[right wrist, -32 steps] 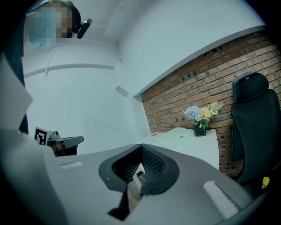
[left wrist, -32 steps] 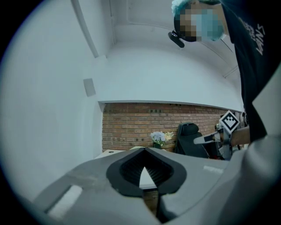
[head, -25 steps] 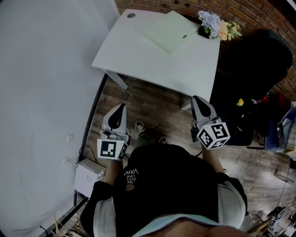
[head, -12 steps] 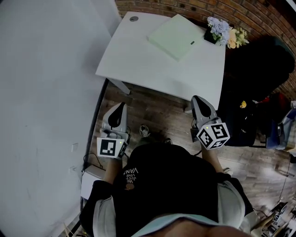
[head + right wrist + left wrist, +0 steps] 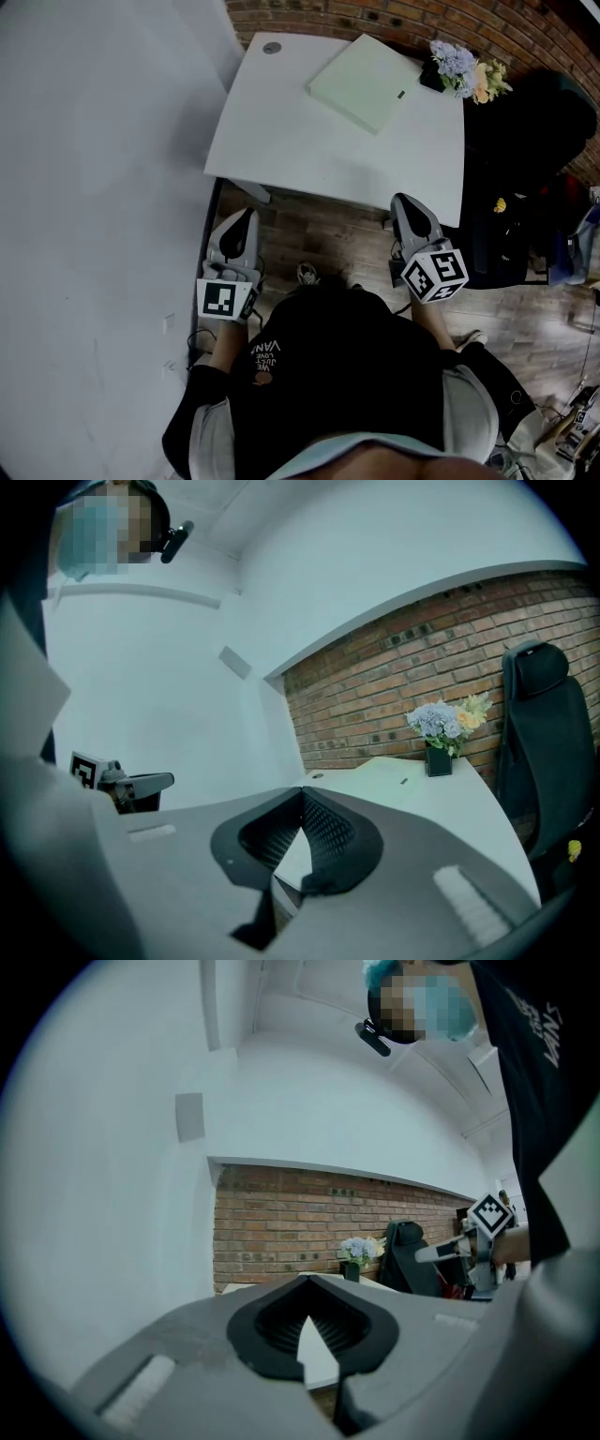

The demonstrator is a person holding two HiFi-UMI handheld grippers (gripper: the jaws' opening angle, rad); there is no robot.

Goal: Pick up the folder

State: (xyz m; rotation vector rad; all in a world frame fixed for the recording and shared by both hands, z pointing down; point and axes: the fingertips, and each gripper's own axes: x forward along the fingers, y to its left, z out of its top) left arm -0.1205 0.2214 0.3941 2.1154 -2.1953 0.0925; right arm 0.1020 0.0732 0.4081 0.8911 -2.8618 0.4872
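A pale green folder (image 5: 366,82) lies flat on the far part of a white desk (image 5: 309,141), by the brick wall. In the right gripper view the folder (image 5: 398,772) shows as a thin slab on the desk top. My left gripper (image 5: 246,217) is held over the wooden floor, short of the desk's near left corner, shut and empty. Near the desk's near right corner my right gripper (image 5: 405,202) is also shut and holds nothing. Both point towards the desk, about level. Their closed tips (image 5: 307,1281) (image 5: 302,791) have nothing between them.
A vase of flowers (image 5: 464,70) stands on the desk's far right corner, beside the folder. A black office chair (image 5: 525,122) and bags crowd the right side. A white wall (image 5: 94,187) runs along the left. A cable hole (image 5: 273,45) sits at the desk's far left corner.
The person has stepped towards the desk, so desk and folder sit nearer both grippers. Both grippers moved forward with the body and stayed shut.
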